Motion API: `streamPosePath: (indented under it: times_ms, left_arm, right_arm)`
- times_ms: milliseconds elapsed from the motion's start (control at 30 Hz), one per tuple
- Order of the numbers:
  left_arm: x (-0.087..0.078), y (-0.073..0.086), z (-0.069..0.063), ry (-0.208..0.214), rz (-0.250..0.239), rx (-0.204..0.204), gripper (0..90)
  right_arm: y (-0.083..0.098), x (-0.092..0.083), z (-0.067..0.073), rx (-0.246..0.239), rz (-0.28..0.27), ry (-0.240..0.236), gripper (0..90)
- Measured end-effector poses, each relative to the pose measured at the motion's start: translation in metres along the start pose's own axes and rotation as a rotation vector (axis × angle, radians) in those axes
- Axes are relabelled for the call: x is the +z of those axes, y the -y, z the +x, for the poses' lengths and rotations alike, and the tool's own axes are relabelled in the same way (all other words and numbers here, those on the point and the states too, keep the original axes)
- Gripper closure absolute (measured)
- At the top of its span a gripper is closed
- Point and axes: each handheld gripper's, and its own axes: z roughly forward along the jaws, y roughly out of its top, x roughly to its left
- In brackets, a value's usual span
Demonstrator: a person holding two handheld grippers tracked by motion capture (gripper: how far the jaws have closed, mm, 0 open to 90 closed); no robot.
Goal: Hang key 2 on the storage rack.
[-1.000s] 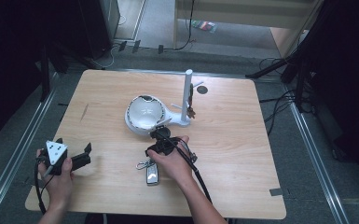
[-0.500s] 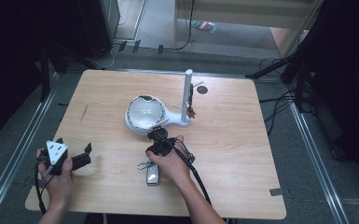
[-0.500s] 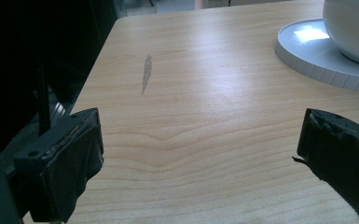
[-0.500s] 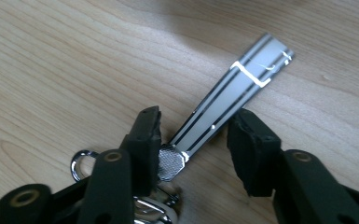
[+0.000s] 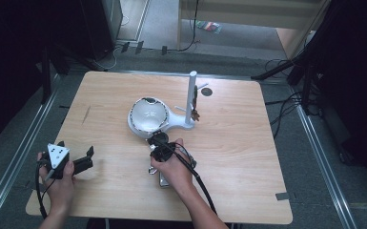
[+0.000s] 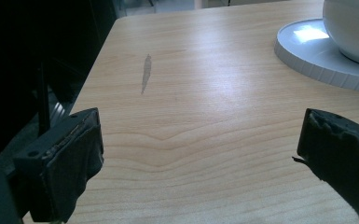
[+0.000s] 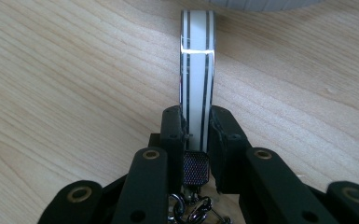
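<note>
While the right gripper pinches the striped white bracelet, which its jaws have just closed on, lift it straight up and keep the spread left gripper parked

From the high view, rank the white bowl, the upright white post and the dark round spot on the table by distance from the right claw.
1. White bowl, just beyond the right claw.
2. Upright white post, farther right.
3. Dark round spot, far side, beyond the post.
</note>
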Motion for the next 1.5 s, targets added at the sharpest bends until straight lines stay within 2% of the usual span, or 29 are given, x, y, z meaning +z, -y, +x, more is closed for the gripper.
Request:
streamPosePath:
  times_ms: [200, 467, 667, 933, 1100, 1500]
  left_arm:
    - [0.0, 0.0, 0.0, 0.0, -0.001, 0.002, 0.5]
    - [0.001, 0.0, -0.001, -0.002, 0.002, 0.005, 0.5]
    - [0.001, 0.0, -0.001, -0.006, -0.002, 0.006, 0.5]
    - [0.0, 0.0, -0.002, -0.008, -0.001, 0.009, 0.5]
    - [0.0, 0.0, -0.002, -0.009, 0.003, 0.013, 0.5]
    - [0.0, 0.0, -0.002, -0.011, -0.002, 0.013, 0.5]
  right_arm:
    - [0.007, -0.01, -0.006, 0.001, -0.089, -0.025, 78.4]
    - [0.016, -0.037, -0.02, 0.028, -0.205, -0.095, 78.5]
    - [0.021, -0.058, -0.026, 0.022, -0.297, -0.124, 78.5]
    - [0.026, -0.08, -0.035, 0.0, -0.38, -0.142, 78.5]
    - [0.029, -0.092, -0.043, 0.01, -0.436, -0.143, 78.5]
    - [0.031, -0.108, -0.055, -0.005, -0.549, -0.132, 78.5]
